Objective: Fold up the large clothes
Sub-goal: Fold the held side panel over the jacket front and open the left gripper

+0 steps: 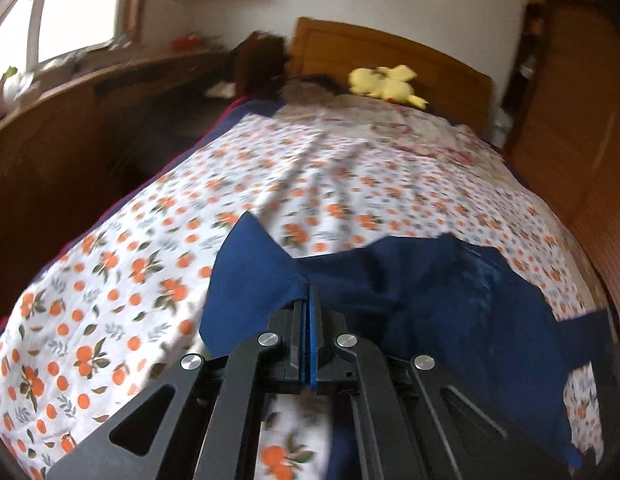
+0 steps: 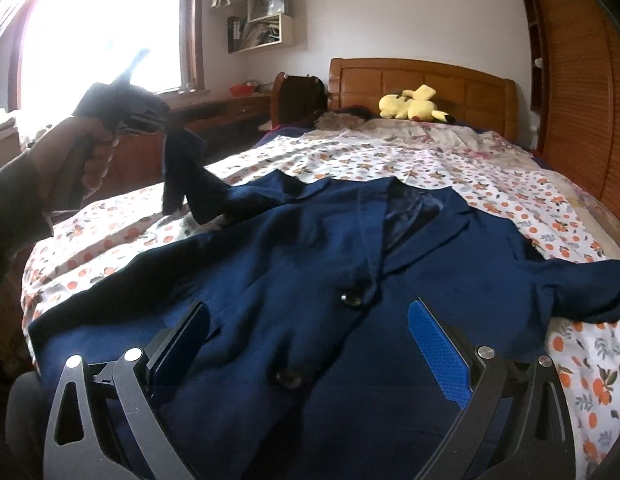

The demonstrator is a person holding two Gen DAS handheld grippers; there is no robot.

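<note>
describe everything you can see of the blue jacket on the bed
The navy blue jacket lies front up on the orange-print bedsheet, collar toward the headboard. It looks like a matte woven blazer with lapels, a shinier lining at the open neck and two dark buttons. The left gripper is shut on one sleeve, lifting it off the bed. The other sleeve trails off to the right. The right gripper hovers open over the lower front.

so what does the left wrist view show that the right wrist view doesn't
Only the left wrist view shows the left gripper with its fingers shut on a fold of the navy blue jacket.

Only the right wrist view shows the open right gripper, the jacket's dark buttons and the white wall shelf.

Both show the orange-patterned white bedsheet and the yellow plush toy.
</note>
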